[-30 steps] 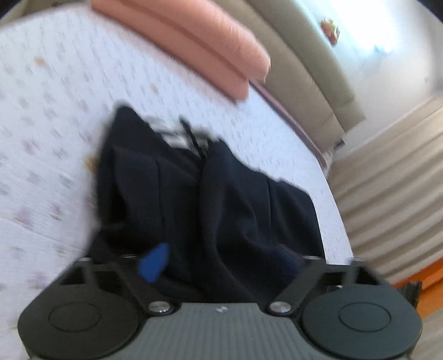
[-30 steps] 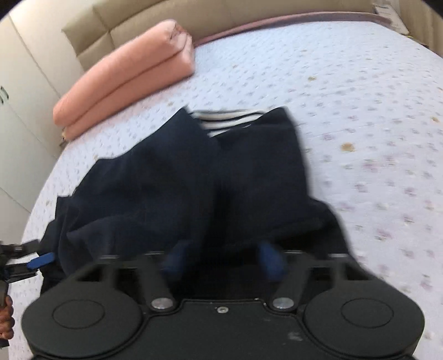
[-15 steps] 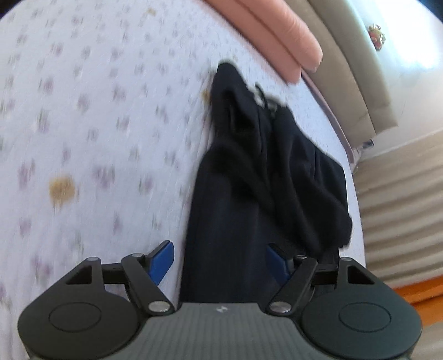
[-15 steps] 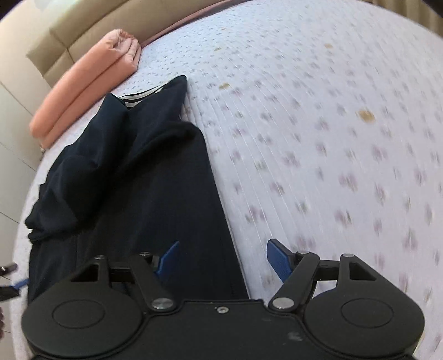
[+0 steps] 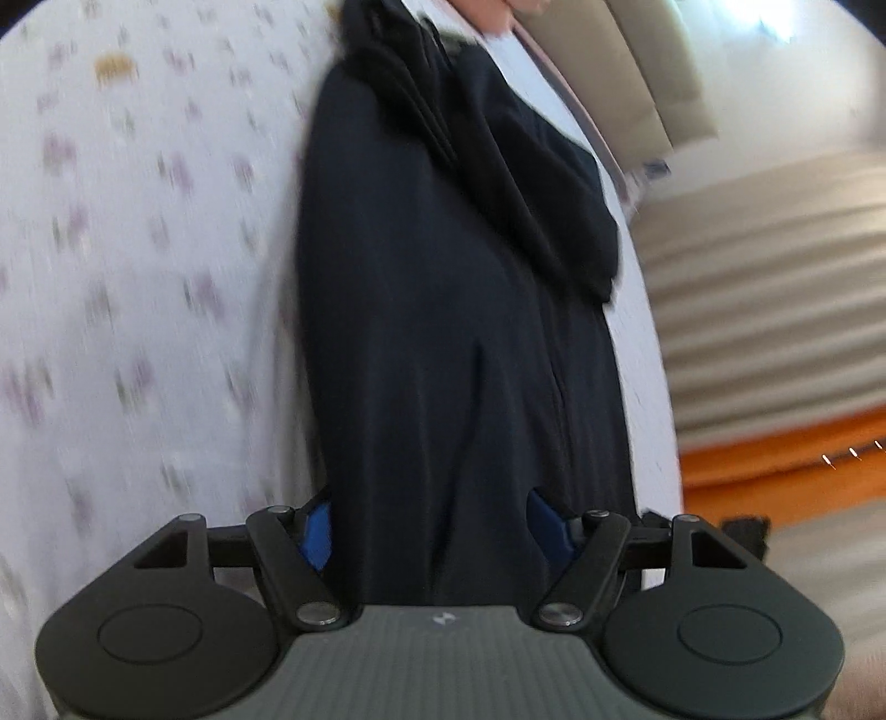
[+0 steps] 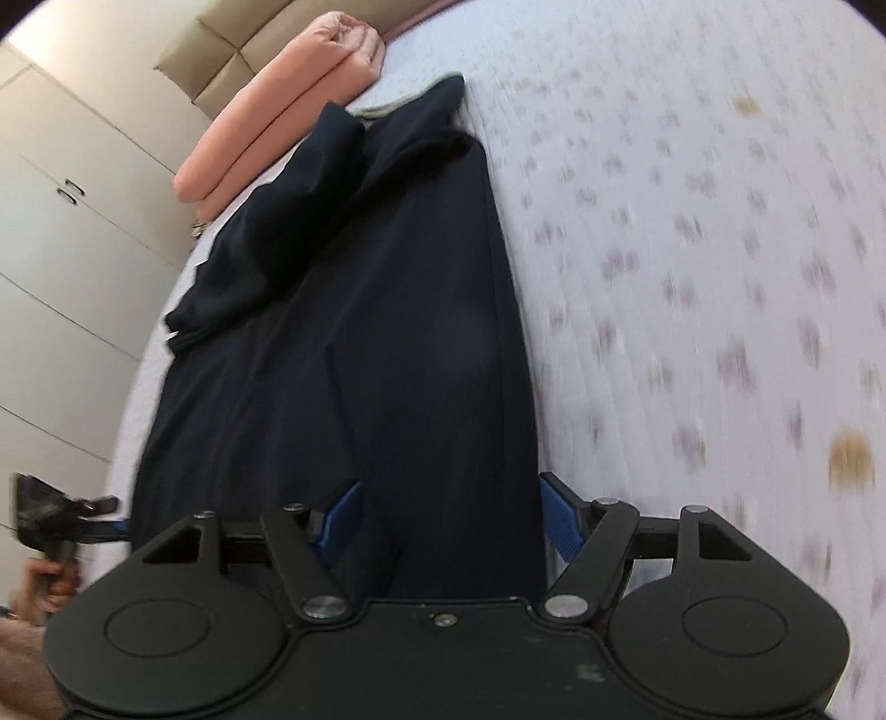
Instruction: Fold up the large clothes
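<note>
A big dark blue garment (image 6: 354, 343) lay stretched out long on the bed (image 6: 692, 249). The bed had a white sheet with small purple flowers and a few brown spots. The garment ran from the near edge of the bed up toward a rolled pink blanket (image 6: 277, 111). That blanket sat at the far end of the garment, against a tan padded headboard (image 6: 232, 33). Near the far end of the garment, one sleeve (image 6: 260, 243) was folded across the top of it and looked bunched up.

The left claw (image 5: 432, 526) was at the near end of the garment. Its two blue fingers (image 5: 317, 531) stood on either side of the cloth, with cloth filling the gap between them. The fingers were part way open, and I could not tell if they were squeezing the cloth.

The right claw (image 6: 448, 520) was at the near end of the garment too, by the edge next to the bare flowered sheet. Its blue fingers (image 6: 559, 520) stood wide apart. One was over the dark cloth and the other sat just past the garment's edge, over the sheet. They did not pinch anything.

In the right claw's view, a person's hand (image 6: 44, 576) held the left claw beside the garment, close to the white cupboard doors (image 6: 66, 232).
</note>
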The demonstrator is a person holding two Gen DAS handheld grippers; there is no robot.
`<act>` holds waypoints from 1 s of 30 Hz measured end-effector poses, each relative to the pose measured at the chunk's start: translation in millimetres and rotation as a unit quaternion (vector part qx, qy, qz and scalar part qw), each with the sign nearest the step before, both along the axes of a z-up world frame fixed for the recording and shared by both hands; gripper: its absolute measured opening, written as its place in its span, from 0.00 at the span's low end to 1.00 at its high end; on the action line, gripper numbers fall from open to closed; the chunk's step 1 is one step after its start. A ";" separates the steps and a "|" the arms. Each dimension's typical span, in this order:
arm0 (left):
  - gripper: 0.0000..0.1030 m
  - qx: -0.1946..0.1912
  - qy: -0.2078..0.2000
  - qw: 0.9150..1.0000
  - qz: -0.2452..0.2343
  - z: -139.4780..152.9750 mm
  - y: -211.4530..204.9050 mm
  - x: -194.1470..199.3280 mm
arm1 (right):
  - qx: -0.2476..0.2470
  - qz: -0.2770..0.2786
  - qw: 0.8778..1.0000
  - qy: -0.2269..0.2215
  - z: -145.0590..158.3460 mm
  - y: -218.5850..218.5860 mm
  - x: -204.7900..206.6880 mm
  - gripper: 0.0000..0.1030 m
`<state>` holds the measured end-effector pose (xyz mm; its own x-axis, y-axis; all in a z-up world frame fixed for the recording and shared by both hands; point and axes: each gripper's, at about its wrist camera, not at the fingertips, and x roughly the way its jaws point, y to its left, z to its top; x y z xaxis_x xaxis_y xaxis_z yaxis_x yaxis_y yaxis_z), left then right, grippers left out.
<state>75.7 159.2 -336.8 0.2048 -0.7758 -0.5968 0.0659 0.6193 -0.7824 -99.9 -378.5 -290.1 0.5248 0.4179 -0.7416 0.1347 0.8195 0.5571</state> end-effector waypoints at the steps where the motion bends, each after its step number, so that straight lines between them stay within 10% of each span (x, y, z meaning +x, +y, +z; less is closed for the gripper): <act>1: 0.69 -0.006 0.003 1.000 -0.013 -1.6 -1.4 -5.8 | 0.014 0.001 1.000 0.006 -0.9 -0.2 -9.2 0.82; 9: 0.61 -0.026 0.032 0.995 -0.089 -11.8 -11.5 -36.1 | 0.051 -0.003 0.998 0.034 -1.7 16.1 -53.3 0.74; 10: 0.57 -0.025 0.036 0.994 -0.104 -15.3 -15.9 -40.8 | 0.039 -0.005 0.999 0.030 0.5 20.8 -55.3 0.65; 11: 0.54 -0.023 0.040 0.992 -0.118 -17.9 -20.1 -45.0 | 0.028 -0.015 0.999 0.029 3.0 23.5 -56.8 0.26; 12: 0.47 -0.020 0.039 0.991 -0.123 -20.3 -23.3 -49.6 | 0.018 -0.037 0.999 0.029 5.1 24.6 -58.5 0.12; 13: 0.24 -0.016 0.035 0.992 -0.123 -20.3 -24.4 -51.7 | 0.020 -0.057 0.998 0.024 6.4 24.4 -59.6 0.12; 15: 0.12 0.019 0.009 0.993 -0.116 -15.5 -26.9 -54.7 | 0.014 -0.070 0.997 0.006 11.2 29.2 -62.5 0.12; 30: 0.09 0.010 -0.224 0.973 -0.047 99.9 -37.9 -35.5 | 0.072 -0.122 0.977 -0.159 99.2 34.6 -44.7 0.11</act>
